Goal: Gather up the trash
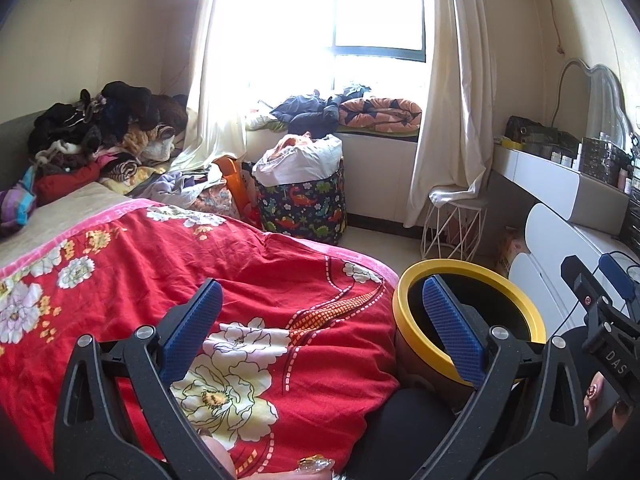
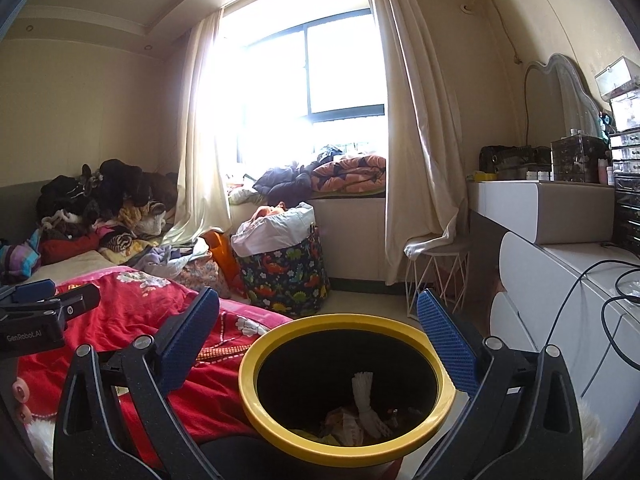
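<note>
Trash bin (image 2: 342, 394), yellow rim w/ black liner, stands upright on the floor, mouth up, right against the bed's red floral quilt (image 1: 200, 280). Inside at the bottom: crumpled scraps and a white twisted paper piece (image 2: 365, 400), long axis roughly vertical, leaning. Right gripper (image 2: 320, 328) hovers just over the bin mouth, pointing toward the window, jaws wide apart, nothing between them. Left gripper (image 1: 324, 320) sits beside the bin over the quilt, level, same heading, jaws also spread and empty. Dinosaur-print basket (image 2: 288, 280) stands beyond the bin.
</note>
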The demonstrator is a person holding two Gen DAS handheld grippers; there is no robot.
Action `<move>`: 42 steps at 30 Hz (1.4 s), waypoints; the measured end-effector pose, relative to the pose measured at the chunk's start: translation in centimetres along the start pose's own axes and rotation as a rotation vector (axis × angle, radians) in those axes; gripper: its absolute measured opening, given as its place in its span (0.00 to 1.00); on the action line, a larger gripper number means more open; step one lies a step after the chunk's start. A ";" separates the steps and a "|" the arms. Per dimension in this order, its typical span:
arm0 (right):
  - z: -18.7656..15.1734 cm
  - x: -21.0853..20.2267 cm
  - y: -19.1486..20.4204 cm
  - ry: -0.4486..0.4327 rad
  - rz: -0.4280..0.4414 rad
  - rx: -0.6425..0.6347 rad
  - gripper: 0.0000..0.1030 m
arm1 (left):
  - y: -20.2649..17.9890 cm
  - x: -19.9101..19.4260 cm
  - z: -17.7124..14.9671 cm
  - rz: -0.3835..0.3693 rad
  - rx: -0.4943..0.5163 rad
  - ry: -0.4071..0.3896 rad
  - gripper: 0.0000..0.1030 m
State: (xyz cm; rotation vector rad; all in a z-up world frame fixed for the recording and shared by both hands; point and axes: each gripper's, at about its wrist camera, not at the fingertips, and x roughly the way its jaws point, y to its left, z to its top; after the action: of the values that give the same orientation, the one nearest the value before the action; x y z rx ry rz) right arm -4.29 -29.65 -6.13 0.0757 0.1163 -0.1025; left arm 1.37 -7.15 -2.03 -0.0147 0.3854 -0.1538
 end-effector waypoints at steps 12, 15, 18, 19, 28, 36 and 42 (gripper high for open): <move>-0.3 -0.1 0.1 0.000 -0.006 0.004 0.94 | 0.0 0.0 0.1 0.001 -0.001 -0.001 0.89; -0.4 -0.1 0.0 -0.001 -0.009 0.005 0.94 | 0.1 0.0 0.0 0.001 -0.001 0.001 0.89; -0.5 -0.2 -0.1 0.000 -0.010 0.007 0.94 | 0.1 0.0 0.1 -0.001 -0.001 0.001 0.89; -0.5 -0.2 -0.1 0.000 -0.010 0.008 0.94 | 0.1 0.0 0.1 -0.001 -0.001 0.001 0.89; -0.5 -0.3 -0.1 0.001 -0.012 0.007 0.94 | 0.0 0.0 0.1 -0.001 -0.003 -0.002 0.89; -0.5 -0.3 -0.1 0.000 -0.011 0.008 0.94 | -0.1 -0.1 0.2 -0.003 -0.002 -0.003 0.89; -0.5 -0.2 -0.2 0.000 -0.011 0.008 0.94 | -0.2 -0.1 0.3 -0.002 -0.003 -0.005 0.89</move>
State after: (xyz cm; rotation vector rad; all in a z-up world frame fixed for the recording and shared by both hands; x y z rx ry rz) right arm -4.58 -29.78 -6.57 0.0832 0.1158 -0.1140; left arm 1.39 -7.33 -1.69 -0.0181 0.3809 -0.1555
